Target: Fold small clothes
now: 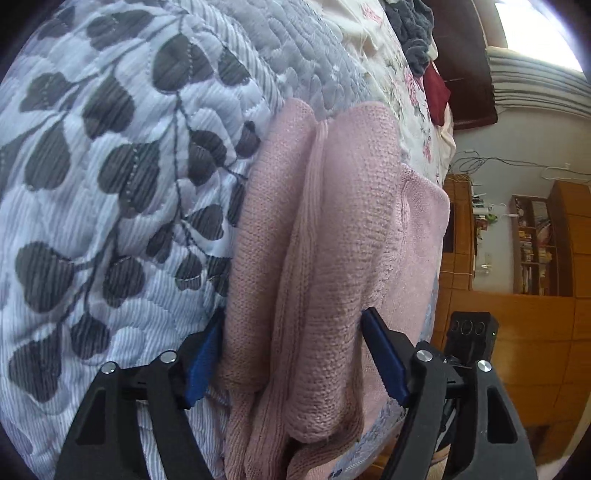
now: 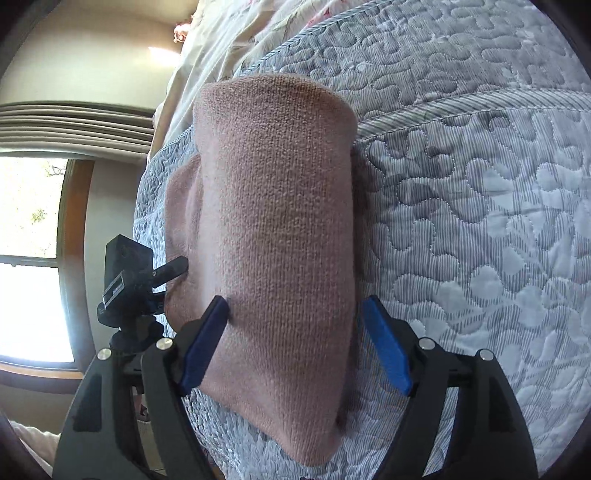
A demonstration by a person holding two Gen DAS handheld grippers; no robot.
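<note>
Left hand-held gripper (image 1: 291, 354): blue pads (image 1: 201, 365) spread apart, straddling near edge of pink knit garment (image 1: 332, 236); no clamp evident. Garment folded in layers, lying on quilted leaf-print bedspread (image 1: 103, 177) near bed edge. Right hand-held gripper (image 2: 295, 347): fingers apart, one pad (image 2: 207, 343) touching garment (image 2: 277, 236) side, other just beside it. Dark clothes heap (image 1: 415, 26) far off on bed.

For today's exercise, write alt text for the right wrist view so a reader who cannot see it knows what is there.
A folded pink knit garment lies on a grey quilted bedspread, between the open blue-padded fingers of the right gripper. The other gripper shows at the left, before a bright window.
</note>
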